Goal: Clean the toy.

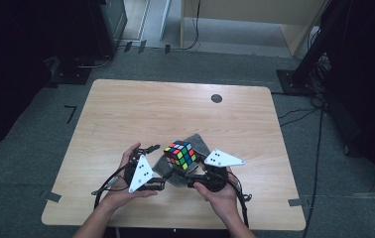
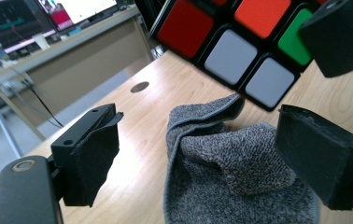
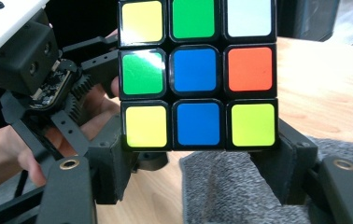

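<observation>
My right tool (image 1: 188, 174) is clamped on the cube (image 1: 180, 153), its two black jaws pressing the bottom layer from either side, so the cube stands up off the table (image 1: 126, 109) with a scrambled face towards my right gripper view. My left tool (image 1: 158, 166) stands part open with nothing between its jaws; in its own view the cube's underside hangs just above and the grey cloth (image 2: 230, 172) lies crumpled on the table below.

The step, as I judge it, is to bring the left tool onto a layer and turn it against the right's hold. To do that well I should square the left jaws to one layer alone, keep them off the cloth, and close firmly before twisting. The right grip must stay low and tight, or the whole cube may swivel instead of the layer.
</observation>
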Demonstrator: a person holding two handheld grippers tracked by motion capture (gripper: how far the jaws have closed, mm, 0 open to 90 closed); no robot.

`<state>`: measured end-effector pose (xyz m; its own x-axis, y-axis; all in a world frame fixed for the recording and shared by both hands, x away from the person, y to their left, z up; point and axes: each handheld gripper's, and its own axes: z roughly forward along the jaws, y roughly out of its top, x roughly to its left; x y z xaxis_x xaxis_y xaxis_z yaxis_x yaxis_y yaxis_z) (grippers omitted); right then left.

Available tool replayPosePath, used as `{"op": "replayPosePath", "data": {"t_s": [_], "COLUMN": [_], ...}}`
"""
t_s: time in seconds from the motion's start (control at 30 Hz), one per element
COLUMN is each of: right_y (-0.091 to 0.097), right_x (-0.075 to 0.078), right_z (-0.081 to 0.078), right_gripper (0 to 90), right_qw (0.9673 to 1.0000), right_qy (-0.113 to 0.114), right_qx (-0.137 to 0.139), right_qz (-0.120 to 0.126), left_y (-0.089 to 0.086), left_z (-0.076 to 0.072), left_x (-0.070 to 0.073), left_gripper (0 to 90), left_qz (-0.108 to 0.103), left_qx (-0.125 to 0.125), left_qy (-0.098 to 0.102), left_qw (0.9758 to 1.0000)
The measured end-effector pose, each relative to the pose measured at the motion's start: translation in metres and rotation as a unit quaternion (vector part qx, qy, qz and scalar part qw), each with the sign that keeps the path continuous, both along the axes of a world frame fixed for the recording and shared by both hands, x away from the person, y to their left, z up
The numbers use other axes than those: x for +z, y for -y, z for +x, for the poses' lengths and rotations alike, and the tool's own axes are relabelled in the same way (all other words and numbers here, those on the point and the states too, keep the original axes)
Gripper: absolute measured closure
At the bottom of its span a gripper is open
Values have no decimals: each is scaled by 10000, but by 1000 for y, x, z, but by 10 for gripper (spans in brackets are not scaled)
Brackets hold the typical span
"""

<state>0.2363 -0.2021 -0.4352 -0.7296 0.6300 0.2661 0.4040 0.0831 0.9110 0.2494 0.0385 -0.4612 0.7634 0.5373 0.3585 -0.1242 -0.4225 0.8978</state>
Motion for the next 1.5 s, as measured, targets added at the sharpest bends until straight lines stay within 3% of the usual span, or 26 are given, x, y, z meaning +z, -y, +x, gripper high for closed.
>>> {"op": "replayPosePath", "data": {"t_s": [0.2,0.3,0.43,0.53,0.6,0.63,0.7,0.77,0.83,0.93,1.03,1.13,1.17,1.2,1.3,1.33,1.43,1.5], "right_y": [-4,-7,-7,-2,5,10,18,20,15,0,-16,-25,-25,-27,-22,-19,-11,-3], "right_x": [-2,-3,-7,-5,-1,1,2,-2,-12,-23,-36,-53,-53,-61,-64,-64,-59,-51], "right_z": [1,3,8,10,10,10,11,14,20,27,33,39,39,40,36,34,24,18], "right_gripper": [341,340,338,299,229,215,210,198,174,145,140,155,155,289,563,612,597,476], "right_qw": [9996,9986,9952,9950,9941,9937,9958,9981,9982,9965,9900,9796,9796,9732,9743,9745,9771,9816], "right_qy": [-234,-458,-860,-825,-747,-680,-438,-278,-327,-340,-222,-355,-355,-469,-501,-540,-679,-507], "right_qx": [143,262,445,469,435,389,55,-275,-503,-504,-563,-705,-705,-819,-634,-555,-383,-368], "right_qz": [-6,28,109,313,660,798,807,482,32,-571,-1277,-1849,-1849,-2095,-2105,-2105,-1981,-1804], "left_y": [6,8,8,3,-5,-11,-23,-33,-42,-48,-50,-50,-50,-50,-50,-51,-53,-54], "left_z": [-3,-5,-7,-3,2,5,11,16,20,22,23,23,23,23,24,24,26,26], "left_x": [-4,-7,-11,-12,-11,-11,-7,-3,0,2,2,2,2,2,1,1,1,1], "left_gripper": [157,171,326,335,336,336,337,337,336,335,336,336,336,336,336,337,336,336], "left_qz": [139,217,249,30,-49,-166,-523,-886,-1146,-1349,-1478,-1401,-1401,-1370,-1369,-1374,-1415,-1413], "left_qx": [-63,-84,-119,-17,185,277,401,432,420,409,393,405,405,411,434,450,460,461], "left_qy": [403,544,680,445,258,126,-184,-541,-860,-1048,-1191,-1173,-1173,-1169,-1180,-1181,-1248,-1279], "left_qw": [9991,9982,9973,9990,9995,9994,9977,9937,9888,9845,9810,9823,9823,9828,9826,9824,9810,9806]}}
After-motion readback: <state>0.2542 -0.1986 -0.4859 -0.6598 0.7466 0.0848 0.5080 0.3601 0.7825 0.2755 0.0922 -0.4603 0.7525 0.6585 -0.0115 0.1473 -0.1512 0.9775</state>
